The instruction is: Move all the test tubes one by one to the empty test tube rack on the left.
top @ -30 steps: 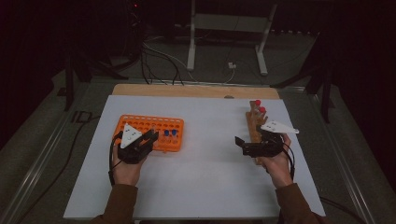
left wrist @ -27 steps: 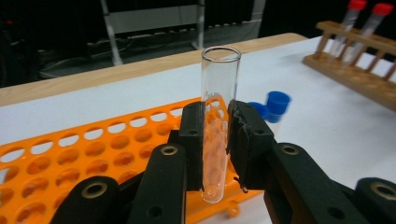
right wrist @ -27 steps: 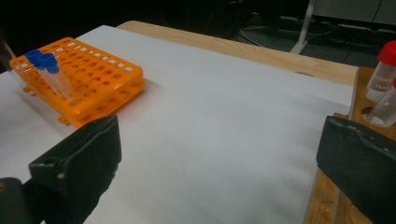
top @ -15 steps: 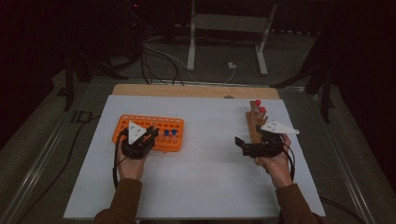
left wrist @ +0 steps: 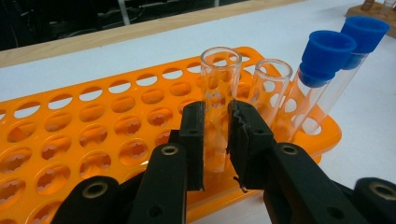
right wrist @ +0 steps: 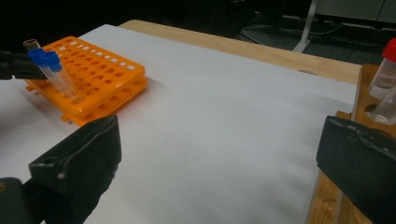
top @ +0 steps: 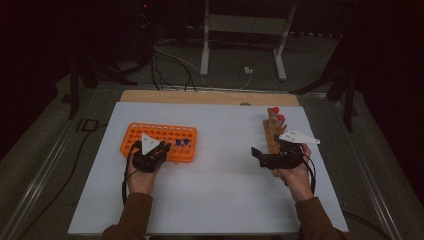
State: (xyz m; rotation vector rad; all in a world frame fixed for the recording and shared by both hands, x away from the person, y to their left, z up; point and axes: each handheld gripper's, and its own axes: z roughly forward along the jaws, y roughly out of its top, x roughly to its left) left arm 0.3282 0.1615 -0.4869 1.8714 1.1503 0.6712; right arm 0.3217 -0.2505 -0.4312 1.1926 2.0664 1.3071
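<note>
**tubewrangler:** Left gripper view first: my left gripper (left wrist: 215,140) has its jaws pinched on an open clear test tube (left wrist: 219,84), pads pressing both sides of the glass. The tube stands upright in a hole of the orange tube rack (left wrist: 70,135), near the rack's front edge. Just beside it sits a second open tube (left wrist: 272,84), then two blue-capped tubes (left wrist: 327,60) leaning away from it.

**rackfan:** And the other hand?

**tubewrangler:** My right gripper (right wrist: 219,154) has its jaws spread wide, nothing between them but bare white table (right wrist: 219,102). One jaw sits over the wooden tube stand (right wrist: 362,93), which holds a red-capped tube (right wrist: 385,67).

**rackfan:** Layout from above?

**tubewrangler:** High view puts the rack on the table's left part, with my left hand (top: 142,175) at its near edge. The stand is well apart on the right, next to my right hand (top: 295,172).
</note>
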